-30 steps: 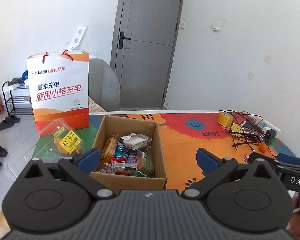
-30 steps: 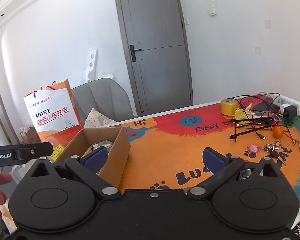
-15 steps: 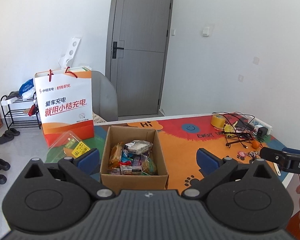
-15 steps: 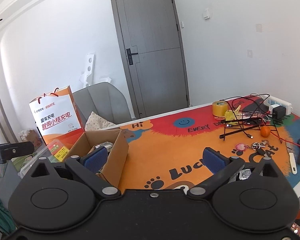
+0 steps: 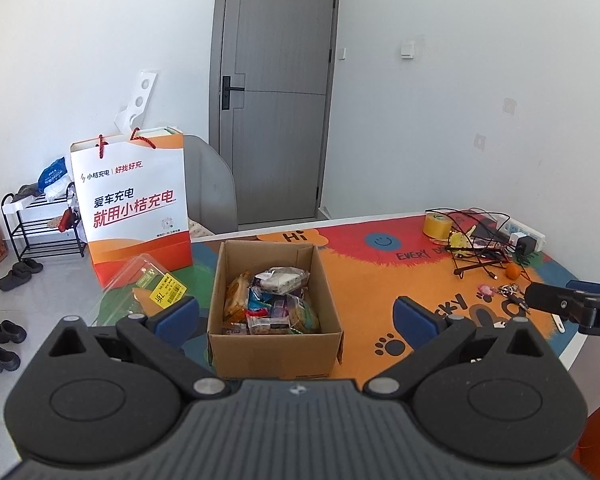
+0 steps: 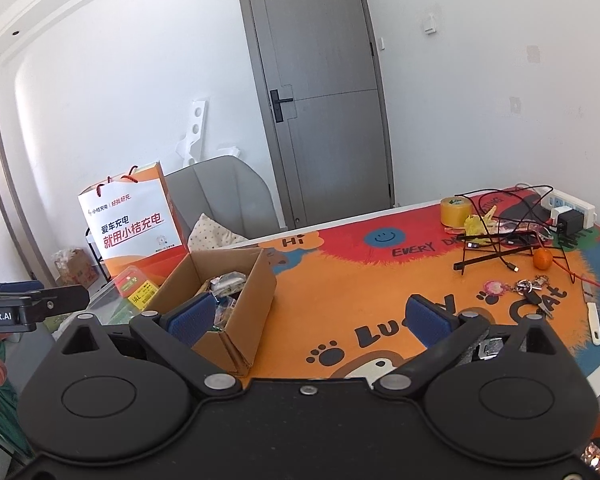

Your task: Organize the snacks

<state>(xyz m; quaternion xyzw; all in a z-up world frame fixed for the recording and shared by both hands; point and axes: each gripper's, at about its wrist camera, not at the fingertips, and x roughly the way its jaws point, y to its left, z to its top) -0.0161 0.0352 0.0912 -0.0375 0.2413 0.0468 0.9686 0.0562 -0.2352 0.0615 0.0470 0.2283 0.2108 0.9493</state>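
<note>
Facing the cardboard box [image 5: 275, 344] of snacks [image 5: 270, 300], the left gripper [image 5: 296, 314] and right gripper [image 6: 312, 316] are held with fingers spread, nothing gripped.

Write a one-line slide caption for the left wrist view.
Open left gripper faces a cardboard box of wrapped snacks on a colorful mat.

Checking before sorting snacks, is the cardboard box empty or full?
Partly full: the cardboard box stands open, with wrapped snacks piled below its rim.
</note>
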